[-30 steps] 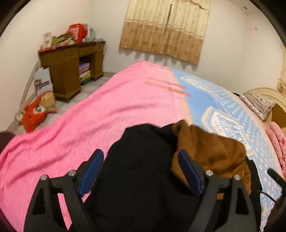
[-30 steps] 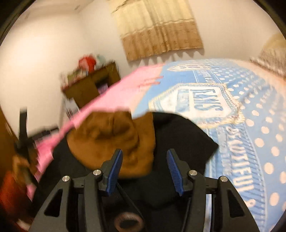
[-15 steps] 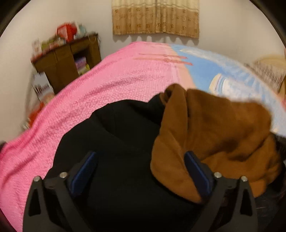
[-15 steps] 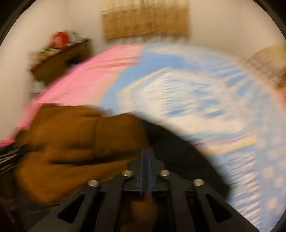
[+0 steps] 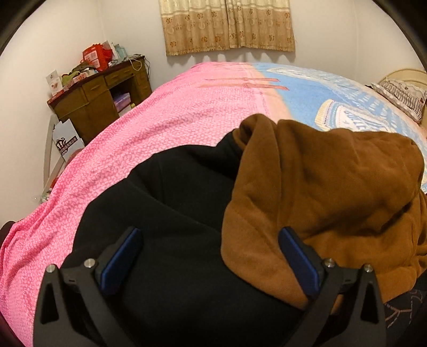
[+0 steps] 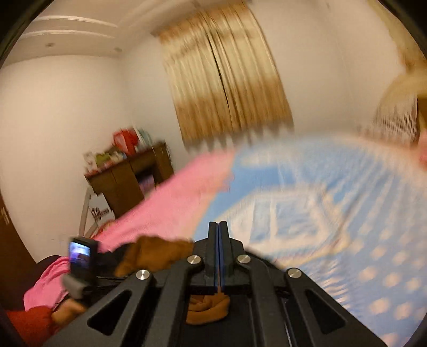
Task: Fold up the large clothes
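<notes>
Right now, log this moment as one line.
left claw: open over black garment | right claw: shut on brown garment | bed: fold unfinished

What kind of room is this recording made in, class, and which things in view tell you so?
Most likely a home bedroom. A large bed with pink and blue covers fills the view, a pillow lies at its far right end, and a cluttered wooden desk stands beside a curtained window.

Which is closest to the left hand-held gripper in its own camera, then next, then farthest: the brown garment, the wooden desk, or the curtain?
1. brown garment: touching the left hand-held gripper, right side.
2. wooden desk: far left, beyond the bed.
3. curtain: back wall, top centre.
</notes>
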### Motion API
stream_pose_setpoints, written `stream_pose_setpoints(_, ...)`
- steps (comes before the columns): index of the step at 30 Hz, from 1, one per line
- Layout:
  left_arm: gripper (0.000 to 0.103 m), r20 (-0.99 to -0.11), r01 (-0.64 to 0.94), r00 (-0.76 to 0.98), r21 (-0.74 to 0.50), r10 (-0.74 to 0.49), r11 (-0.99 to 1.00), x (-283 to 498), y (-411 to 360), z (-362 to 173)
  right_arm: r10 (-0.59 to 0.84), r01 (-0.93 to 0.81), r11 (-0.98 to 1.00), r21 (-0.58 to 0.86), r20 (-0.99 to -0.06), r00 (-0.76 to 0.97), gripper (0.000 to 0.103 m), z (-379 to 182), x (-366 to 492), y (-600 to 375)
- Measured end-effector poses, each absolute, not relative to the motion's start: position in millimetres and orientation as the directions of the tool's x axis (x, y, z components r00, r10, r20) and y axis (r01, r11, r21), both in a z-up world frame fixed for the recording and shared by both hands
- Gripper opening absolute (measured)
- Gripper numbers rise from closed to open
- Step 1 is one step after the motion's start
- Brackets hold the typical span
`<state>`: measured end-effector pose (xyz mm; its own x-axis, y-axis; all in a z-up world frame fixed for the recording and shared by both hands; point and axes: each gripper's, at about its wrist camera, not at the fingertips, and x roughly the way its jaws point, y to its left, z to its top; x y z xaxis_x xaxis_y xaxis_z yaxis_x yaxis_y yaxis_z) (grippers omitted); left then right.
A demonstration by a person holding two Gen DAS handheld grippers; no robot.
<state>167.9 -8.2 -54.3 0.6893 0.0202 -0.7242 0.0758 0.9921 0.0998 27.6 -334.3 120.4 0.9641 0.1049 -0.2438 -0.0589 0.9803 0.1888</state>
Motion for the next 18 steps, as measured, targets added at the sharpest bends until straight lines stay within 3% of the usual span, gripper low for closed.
stream_pose_setpoints(6, 0.103, -0.714, 0.15, 0.692, 0.001, -0.104, 0.989, 144, 6, -35, 0.056, -0.057, 0.974, 0.221, 0.01, 0.998, 0.0, 208, -132, -353)
stream_pose_setpoints(11, 0.103, -0.655, 0.238, 0.712, -0.115, -0.253, 0.965, 71, 53, 11, 0.164, -0.16, 0.941, 0.297, 0.011, 0.986, 0.001, 218, -208, -344)
stream_pose_setpoints(18, 0.103, -0.573, 0.304, 0.747, -0.157, -0.337, 0.94, -37, 158, 60, 0.446, -0.432, 0.828, 0.357, 0.049, 0.894, 0.001, 213, -268, -325)
